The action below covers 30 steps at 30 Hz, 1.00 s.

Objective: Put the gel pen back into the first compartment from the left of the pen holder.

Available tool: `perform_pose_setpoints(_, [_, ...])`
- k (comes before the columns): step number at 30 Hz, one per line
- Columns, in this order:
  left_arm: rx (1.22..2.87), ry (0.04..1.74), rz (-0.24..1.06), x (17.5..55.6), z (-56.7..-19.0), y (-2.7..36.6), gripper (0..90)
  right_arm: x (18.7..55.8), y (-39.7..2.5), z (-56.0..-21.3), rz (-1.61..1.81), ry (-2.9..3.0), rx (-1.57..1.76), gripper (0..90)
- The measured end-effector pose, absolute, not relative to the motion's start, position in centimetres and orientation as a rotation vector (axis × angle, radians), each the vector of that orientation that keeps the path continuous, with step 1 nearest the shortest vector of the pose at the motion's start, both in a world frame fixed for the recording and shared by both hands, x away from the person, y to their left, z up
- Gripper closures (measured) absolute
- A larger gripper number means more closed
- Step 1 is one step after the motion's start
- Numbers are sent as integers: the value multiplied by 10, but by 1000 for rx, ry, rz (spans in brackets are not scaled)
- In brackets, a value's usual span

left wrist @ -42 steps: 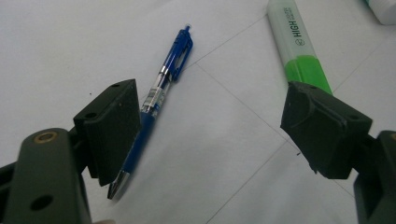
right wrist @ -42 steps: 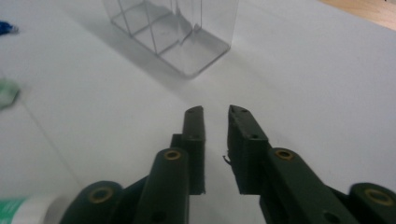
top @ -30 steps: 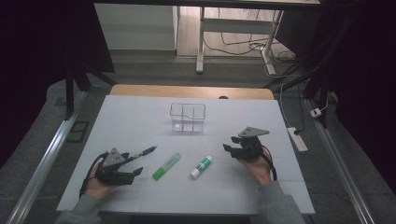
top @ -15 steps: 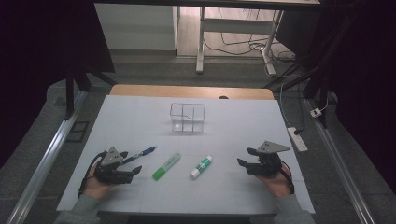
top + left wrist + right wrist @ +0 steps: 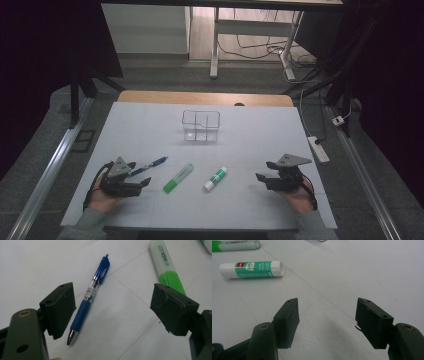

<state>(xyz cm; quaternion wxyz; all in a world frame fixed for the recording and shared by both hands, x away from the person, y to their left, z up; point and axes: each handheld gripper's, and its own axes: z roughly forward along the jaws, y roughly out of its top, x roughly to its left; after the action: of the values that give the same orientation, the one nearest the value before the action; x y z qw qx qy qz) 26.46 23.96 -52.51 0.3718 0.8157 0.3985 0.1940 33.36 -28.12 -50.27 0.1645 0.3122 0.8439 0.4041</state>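
The left gripper (image 5: 142,182) rests low on the surface (image 5: 260,135) with its jaws spread wide and nothing between them. The blue pen (image 5: 90,298) lies just ahead of it, close to the inner face of the jaw on the left of the left gripper view, its metal tip almost level with that jaw's end and its clip end pointing away. The pen's long axis runs forward from the gripper and leans slightly toward the other jaw, so it lies nearly along the reach of the jaws, not across the gap. A clean pinch would likely call for a turn of the hand, so the jaws close across the barrel, and a small shift toward the pen.

The green highlighter (image 5: 167,267) lies beyond the opposite jaw, roughly parallel to the pen but well apart from it. The right gripper (image 5: 325,315) also stands wide apart and empty; the glue stick (image 5: 252,269) lies ahead of it and off to its left, long axis crosswise to its reach. The left hand (image 5: 100,197) is clearly the nearer one to the pen.
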Motion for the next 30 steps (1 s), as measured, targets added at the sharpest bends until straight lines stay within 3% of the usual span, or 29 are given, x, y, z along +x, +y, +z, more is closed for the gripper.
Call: perform_pose_setpoints(30, [2225, 1002, 524, 282, -481, 227, 195, 332, -281, -500, 1184, 2398, 888, 341])
